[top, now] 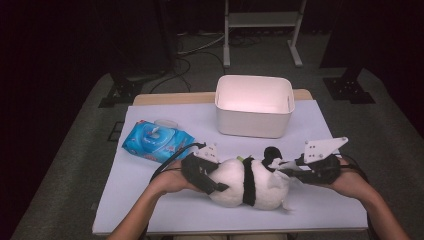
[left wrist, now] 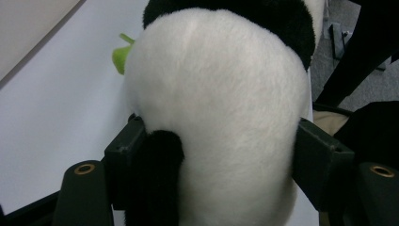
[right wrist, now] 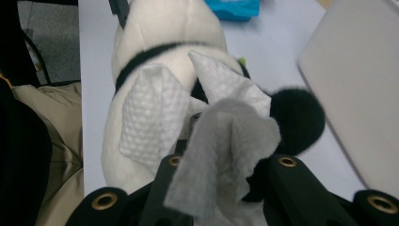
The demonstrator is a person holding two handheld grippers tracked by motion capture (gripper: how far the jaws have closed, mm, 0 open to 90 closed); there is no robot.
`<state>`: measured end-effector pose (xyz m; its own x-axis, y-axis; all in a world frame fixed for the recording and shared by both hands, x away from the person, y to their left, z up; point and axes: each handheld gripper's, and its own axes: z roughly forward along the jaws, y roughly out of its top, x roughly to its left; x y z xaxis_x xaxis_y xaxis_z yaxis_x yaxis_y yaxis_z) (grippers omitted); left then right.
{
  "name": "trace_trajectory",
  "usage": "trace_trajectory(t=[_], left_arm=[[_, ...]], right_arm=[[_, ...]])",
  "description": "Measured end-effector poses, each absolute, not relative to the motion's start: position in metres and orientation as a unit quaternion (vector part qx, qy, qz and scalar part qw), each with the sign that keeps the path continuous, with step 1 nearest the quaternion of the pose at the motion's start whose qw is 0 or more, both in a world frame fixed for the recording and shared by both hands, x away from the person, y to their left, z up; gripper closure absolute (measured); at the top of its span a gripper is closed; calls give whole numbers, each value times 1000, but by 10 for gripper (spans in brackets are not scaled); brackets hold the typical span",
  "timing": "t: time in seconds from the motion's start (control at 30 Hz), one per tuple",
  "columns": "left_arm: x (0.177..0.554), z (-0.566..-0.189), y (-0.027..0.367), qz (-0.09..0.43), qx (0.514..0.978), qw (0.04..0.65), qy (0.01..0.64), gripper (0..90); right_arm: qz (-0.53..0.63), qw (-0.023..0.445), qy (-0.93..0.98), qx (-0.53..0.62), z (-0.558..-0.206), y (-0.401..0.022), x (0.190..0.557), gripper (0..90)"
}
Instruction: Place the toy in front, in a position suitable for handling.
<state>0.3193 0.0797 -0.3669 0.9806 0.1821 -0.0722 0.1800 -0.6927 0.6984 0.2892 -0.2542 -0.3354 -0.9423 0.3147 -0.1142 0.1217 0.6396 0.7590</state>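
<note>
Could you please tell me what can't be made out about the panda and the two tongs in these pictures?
- Plush panda: its face is turned away in the high view and covered by the white wipe in the right gripper view.
- Right tongs: the wipe drapes over the tips, hiding where they pinch.
- Left tongs: clamped on the panda's body; the bottom edge of the left gripper view cuts them off.
- Wipes pack: label too small to read.
</note>
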Motion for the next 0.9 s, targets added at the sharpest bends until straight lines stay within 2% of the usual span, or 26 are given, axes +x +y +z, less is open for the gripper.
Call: trace_trajectory(t=[0.23, 0.63, 0.9], left_arm=[[319, -365, 69, 6, 916, 388, 96, 292], [316, -367, 47, 7, 910, 405, 86, 283], [320, -370, 54, 1, 909, 408, 85, 213]], right_arm=[[377, 124, 914, 86, -321, -226, 295, 771], [330, 115, 935, 54, -325, -190, 304, 771], [330, 113, 935, 56, -325, -196, 303, 770]])
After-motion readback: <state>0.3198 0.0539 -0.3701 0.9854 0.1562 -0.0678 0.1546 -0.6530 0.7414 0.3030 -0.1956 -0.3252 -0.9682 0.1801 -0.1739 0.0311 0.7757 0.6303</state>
